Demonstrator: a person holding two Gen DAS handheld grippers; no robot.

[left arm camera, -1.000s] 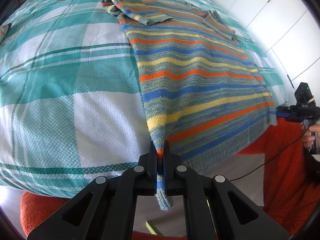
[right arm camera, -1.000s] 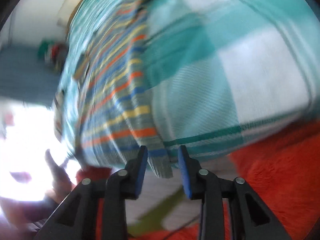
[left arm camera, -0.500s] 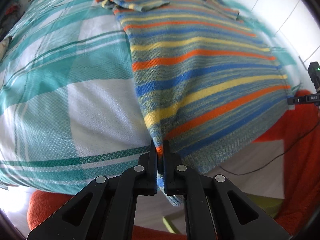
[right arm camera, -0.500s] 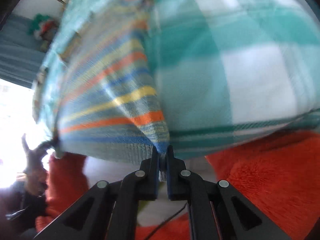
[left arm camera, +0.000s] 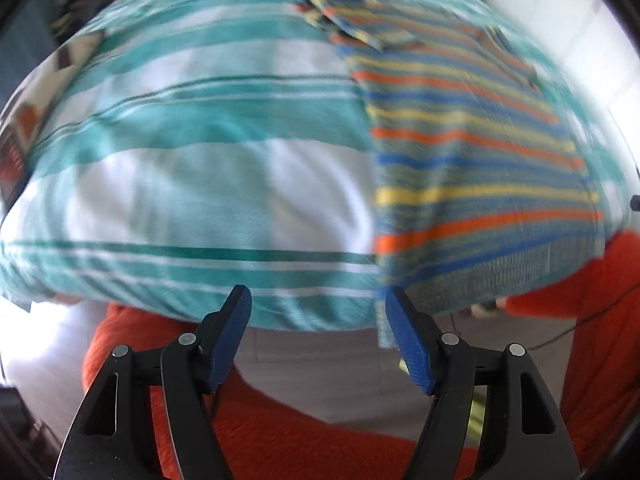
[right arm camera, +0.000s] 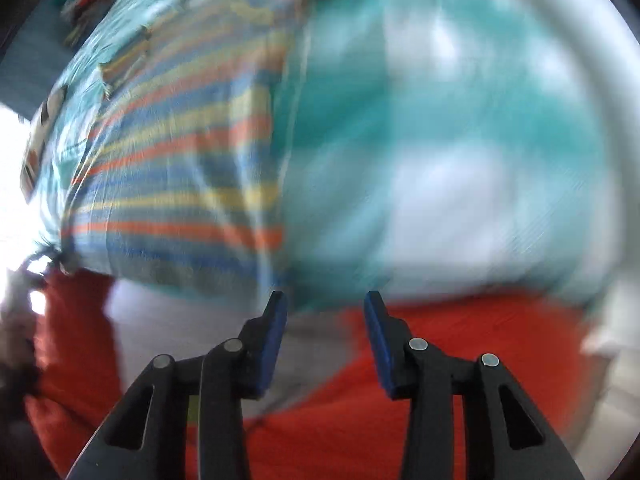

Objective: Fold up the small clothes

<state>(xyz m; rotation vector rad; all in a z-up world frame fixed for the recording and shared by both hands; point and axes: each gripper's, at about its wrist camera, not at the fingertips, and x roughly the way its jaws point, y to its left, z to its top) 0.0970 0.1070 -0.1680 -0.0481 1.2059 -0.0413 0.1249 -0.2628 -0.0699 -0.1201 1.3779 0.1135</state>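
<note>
A small striped sweater (left arm camera: 472, 160), blue, yellow and orange, lies flat on the bed, its hem hanging over the near edge. It also shows blurred in the right wrist view (right arm camera: 180, 160). My left gripper (left arm camera: 318, 306) is open and empty, just left of the sweater's lower left corner. My right gripper (right arm camera: 326, 306) is open and empty, just right of the sweater's lower right corner. Both views are motion-blurred.
The bed wears a teal and white checked cover (left arm camera: 200, 184), also in the right wrist view (right arm camera: 460, 140). An orange rug (left arm camera: 320, 440) lies on the pale floor below the bed edge. A cable (left arm camera: 592, 320) runs across the floor at right.
Both grippers have let go of the sweater's bottom corners and opened. The hem now hangs over the bed edge. Both grippers have shifted outward, away from the sweater.
</note>
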